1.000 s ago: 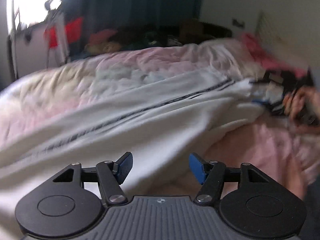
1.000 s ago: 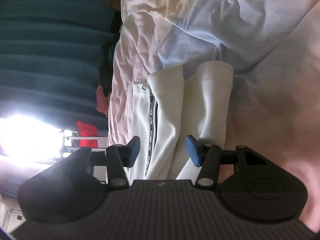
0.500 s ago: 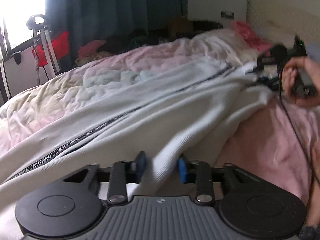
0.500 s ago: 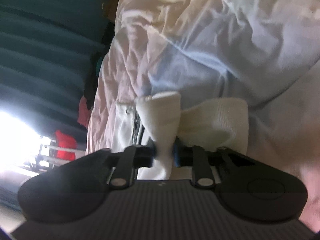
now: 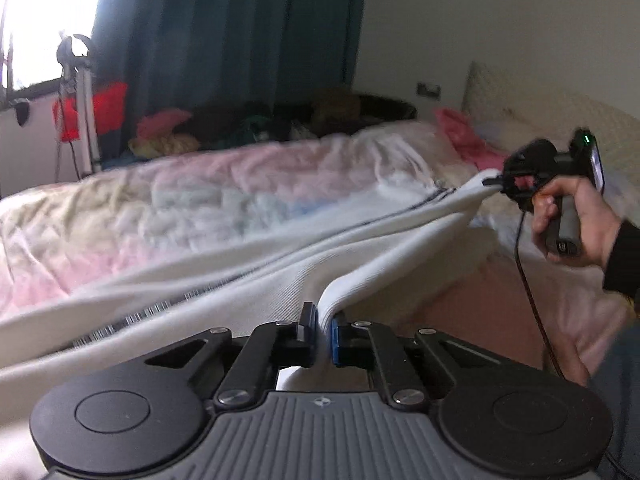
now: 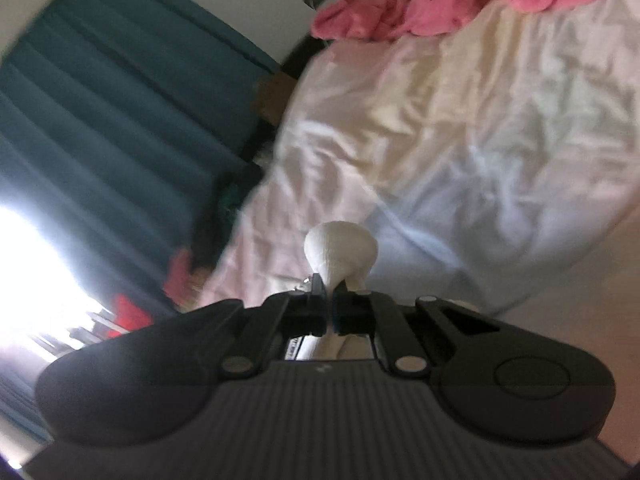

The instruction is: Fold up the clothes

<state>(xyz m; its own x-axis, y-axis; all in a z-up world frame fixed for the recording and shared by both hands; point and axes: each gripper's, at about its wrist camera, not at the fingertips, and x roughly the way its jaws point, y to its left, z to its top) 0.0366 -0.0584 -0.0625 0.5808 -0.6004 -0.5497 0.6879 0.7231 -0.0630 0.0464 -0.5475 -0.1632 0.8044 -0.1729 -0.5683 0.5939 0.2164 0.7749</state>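
Note:
A white zip-up garment point(image 5: 288, 276) with a dark lettered zipper band stretches across the bed. My left gripper point(image 5: 323, 334) is shut on a fold of its near edge. My right gripper point(image 5: 494, 181), held in a hand at the right of the left wrist view, is shut on the garment's far end and holds it off the bed. In the right wrist view that gripper point(image 6: 329, 309) pinches a bunched white knob of the garment point(image 6: 341, 251).
The bed has a pale pink and cream quilt point(image 5: 168, 200). Pink clothes point(image 6: 440, 4) lie near the headboard. Dark teal curtains point(image 5: 224, 32), a tripod point(image 5: 78, 100) and a pile of clothes point(image 5: 248, 128) stand beyond the bed. A cable point(image 5: 532, 296) hangs from the right gripper.
Both grippers went from open to shut on the white garment. The right gripper has then lifted its end up and away, pulling the garment taut between the two.

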